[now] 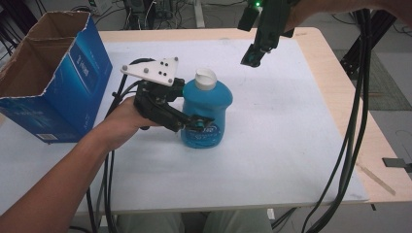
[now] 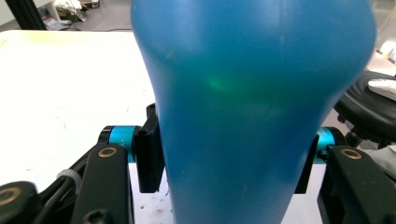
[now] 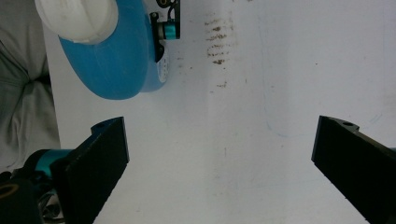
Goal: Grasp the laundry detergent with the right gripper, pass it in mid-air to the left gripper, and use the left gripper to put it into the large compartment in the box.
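Left gripper jaws clamp bottle, upright on tabletop; right gripper jaws spread, empty. Grasp done; box likely next.

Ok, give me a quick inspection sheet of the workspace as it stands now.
Surface: white mat on a wooden table, with brown smudges.
Job's things: blue bottle with white cap, upright on the mat.
Clutter: open blue cardboard box at the left; thin wooden stick at the right edge.
Grippers: left gripper clamped on the bottle's sides; right gripper open, above the mat.
Cables: black cables hang down the right side.
Surroundings: floor, equipment behind the table.
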